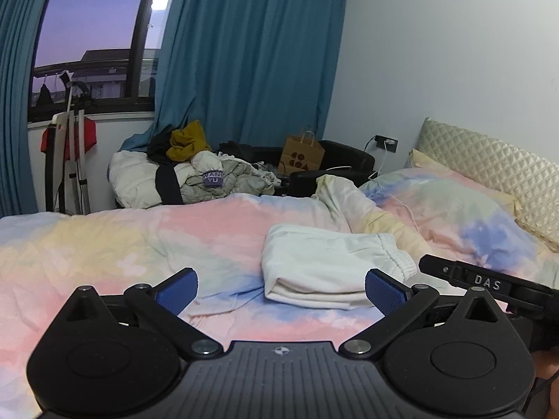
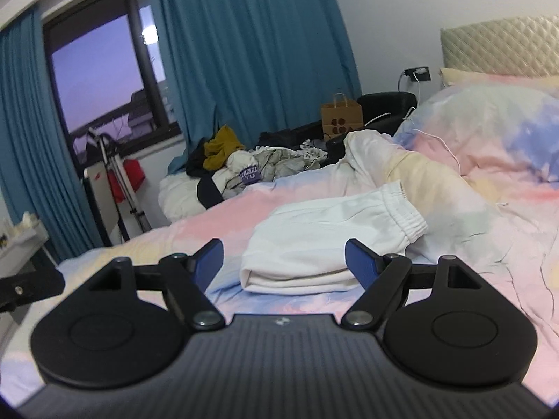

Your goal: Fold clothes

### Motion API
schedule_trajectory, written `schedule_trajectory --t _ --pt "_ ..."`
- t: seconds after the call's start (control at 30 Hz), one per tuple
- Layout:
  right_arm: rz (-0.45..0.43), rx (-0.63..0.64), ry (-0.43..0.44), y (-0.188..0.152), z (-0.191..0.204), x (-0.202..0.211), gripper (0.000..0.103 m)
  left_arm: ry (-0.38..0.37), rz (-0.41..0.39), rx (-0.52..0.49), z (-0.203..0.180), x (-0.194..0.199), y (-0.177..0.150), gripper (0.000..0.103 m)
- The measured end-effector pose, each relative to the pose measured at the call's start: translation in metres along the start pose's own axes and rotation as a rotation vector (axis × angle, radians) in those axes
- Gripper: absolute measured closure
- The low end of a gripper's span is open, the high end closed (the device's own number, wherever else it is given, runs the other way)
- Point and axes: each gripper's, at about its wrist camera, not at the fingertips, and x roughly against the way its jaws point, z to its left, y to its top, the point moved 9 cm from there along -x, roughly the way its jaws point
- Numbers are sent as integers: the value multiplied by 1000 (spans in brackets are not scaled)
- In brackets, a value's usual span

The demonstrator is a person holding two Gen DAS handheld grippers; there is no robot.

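A white pair of sweatpants [image 1: 325, 265] lies folded into a flat bundle on the pastel duvet [image 1: 104, 244], its elastic waistband to the right. It also shows in the right wrist view [image 2: 325, 234]. My left gripper [image 1: 281, 293] is open and empty, held just in front of the bundle, with blue pads [image 1: 178, 291] wide apart. My right gripper [image 2: 284, 263] is open and empty, also just short of the bundle's near folded edge. Part of the right gripper [image 1: 489, 281] shows at the right of the left wrist view.
A heap of unfolded clothes [image 1: 195, 171] lies on a white duvet beyond the bed's far edge, also in the right wrist view [image 2: 251, 164]. A paper bag [image 1: 302, 155], black chair [image 1: 346, 160], pillow [image 1: 464, 209], quilted headboard [image 1: 489, 160] and charging cable [image 2: 450, 150] are nearby.
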Motion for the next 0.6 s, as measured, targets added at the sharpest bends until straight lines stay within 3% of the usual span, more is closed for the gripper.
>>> schedule_trajectory --t 0.07,0.13,0.3,0.4,0.6 --pt "-3 26 -5 -6 8 2 22 13 2 -10 8 2 -10 0" --pt "-14 42 -15 -12 13 3 12 27 4 -15 15 3 -18 0" --pt "-19 69 -57 -34 17 3 13 53 19 -16 32 4 -35 0" --pt "-60 128 -70 -37 27 7 13 60 33 -12 41 6 -45 0" --pt "-58 172 -100 -42 34 1 13 76 34 -14 47 7 -46 0"
